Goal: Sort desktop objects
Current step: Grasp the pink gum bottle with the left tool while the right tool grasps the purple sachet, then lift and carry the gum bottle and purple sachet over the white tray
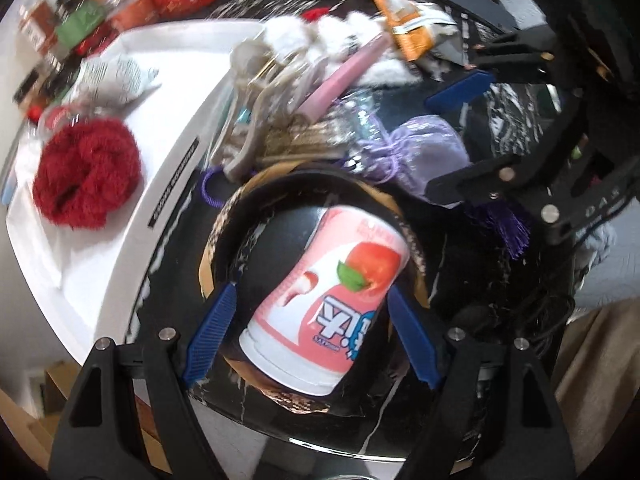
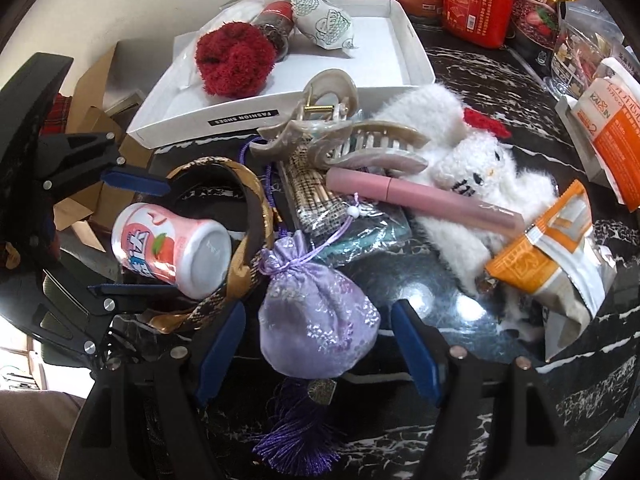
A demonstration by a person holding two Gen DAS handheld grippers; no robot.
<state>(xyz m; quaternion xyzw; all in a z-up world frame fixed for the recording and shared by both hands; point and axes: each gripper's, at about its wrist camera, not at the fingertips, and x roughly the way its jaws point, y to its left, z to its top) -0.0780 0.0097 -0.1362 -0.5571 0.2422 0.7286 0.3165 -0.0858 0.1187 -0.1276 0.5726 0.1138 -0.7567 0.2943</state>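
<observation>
A white cardboard box lid (image 2: pixel 416 60) lies on the black marbled tabletop (image 2: pixel 500 380), holding a fuzzy red scrunchie (image 2: pixel 236 60). Just in front of it, inside a brown woven headband (image 2: pixel 256 204), a pink-and-white plastic bottle with a peach picture (image 1: pixel 332 300) lies tipped. The left gripper (image 1: pixel 312 320) brackets it, blue fingers spread, apparently not touching. The right gripper (image 2: pixel 320 352) is wide open around a lilac satin pouch (image 2: pixel 320 320).

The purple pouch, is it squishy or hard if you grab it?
Probably squishy: the purple pouch bulges softly with wrinkled, shiny fabric, so it may slip a little. Its tassel would likely dangle. The right gripper stands open around it.
</observation>
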